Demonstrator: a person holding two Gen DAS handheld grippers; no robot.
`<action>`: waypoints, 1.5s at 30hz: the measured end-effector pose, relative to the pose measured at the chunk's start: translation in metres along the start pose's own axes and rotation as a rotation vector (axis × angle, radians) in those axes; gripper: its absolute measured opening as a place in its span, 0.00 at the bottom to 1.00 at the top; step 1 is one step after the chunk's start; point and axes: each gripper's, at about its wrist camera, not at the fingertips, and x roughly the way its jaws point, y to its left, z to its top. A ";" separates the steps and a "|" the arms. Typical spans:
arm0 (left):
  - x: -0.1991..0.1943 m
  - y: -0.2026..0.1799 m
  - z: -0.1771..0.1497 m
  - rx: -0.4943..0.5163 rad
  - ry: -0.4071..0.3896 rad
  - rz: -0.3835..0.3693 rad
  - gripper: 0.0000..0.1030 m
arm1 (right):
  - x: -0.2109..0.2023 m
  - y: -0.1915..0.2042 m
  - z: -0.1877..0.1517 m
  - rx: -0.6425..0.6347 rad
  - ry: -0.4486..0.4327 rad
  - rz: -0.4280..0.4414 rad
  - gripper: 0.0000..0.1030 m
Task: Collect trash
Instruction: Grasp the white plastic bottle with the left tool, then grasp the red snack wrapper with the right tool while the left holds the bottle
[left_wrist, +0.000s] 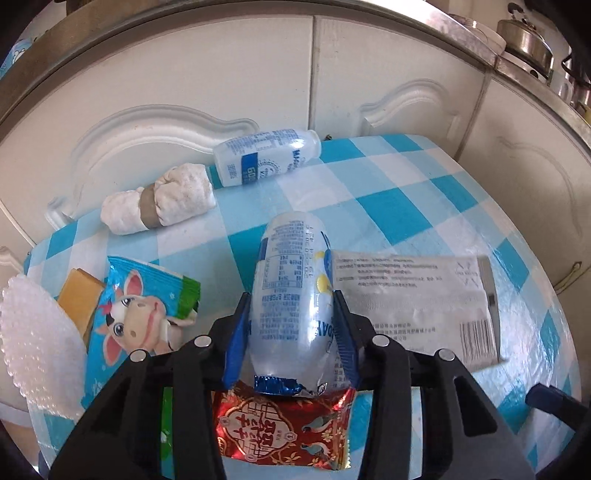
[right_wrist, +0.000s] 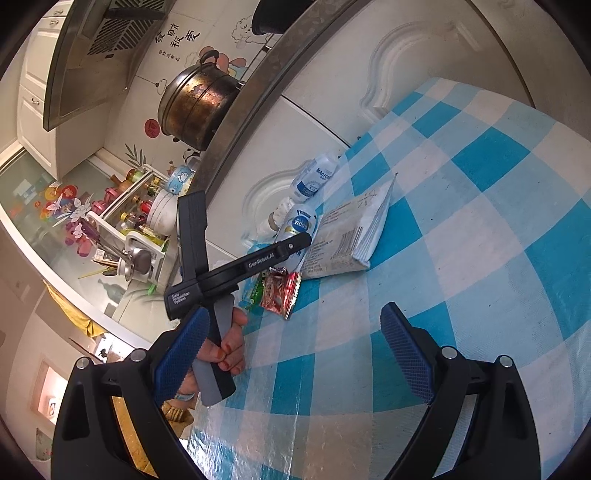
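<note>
A clear plastic bottle (left_wrist: 288, 258) with a blue printed label lies on the blue-checked tablecloth (left_wrist: 406, 206), its torn foil mouth toward the camera. My left gripper (left_wrist: 291, 295) is shut on it, one blue pad pressed on each side. In the right wrist view the same bottle (right_wrist: 299, 221) shows past the left gripper's finger (right_wrist: 295, 243), which a hand holds. Around the bottle lie a red snack wrapper (left_wrist: 284, 428), a white printed packet (left_wrist: 417, 306) and a cow-print wrapper (left_wrist: 136, 314). My right gripper (right_wrist: 295, 312) stands open over bare cloth, nothing between its pads.
A second small bottle (left_wrist: 266, 157) and a taped white paper roll (left_wrist: 159, 206) lie at the table's far edge against white cabinet doors (left_wrist: 236, 74). A white textured sheet (left_wrist: 33, 343) hangs off the left edge. A counter with a large pot (right_wrist: 195, 107) stands beyond.
</note>
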 end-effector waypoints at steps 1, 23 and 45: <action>-0.004 -0.004 -0.005 0.010 0.000 -0.006 0.43 | 0.000 0.000 0.000 -0.002 -0.001 -0.003 0.90; -0.096 0.003 -0.087 -0.219 -0.113 -0.128 0.42 | 0.012 0.014 -0.005 -0.096 0.046 -0.081 0.90; -0.154 0.104 -0.190 -0.441 -0.174 -0.031 0.42 | 0.128 0.116 -0.047 -0.515 0.239 -0.343 0.85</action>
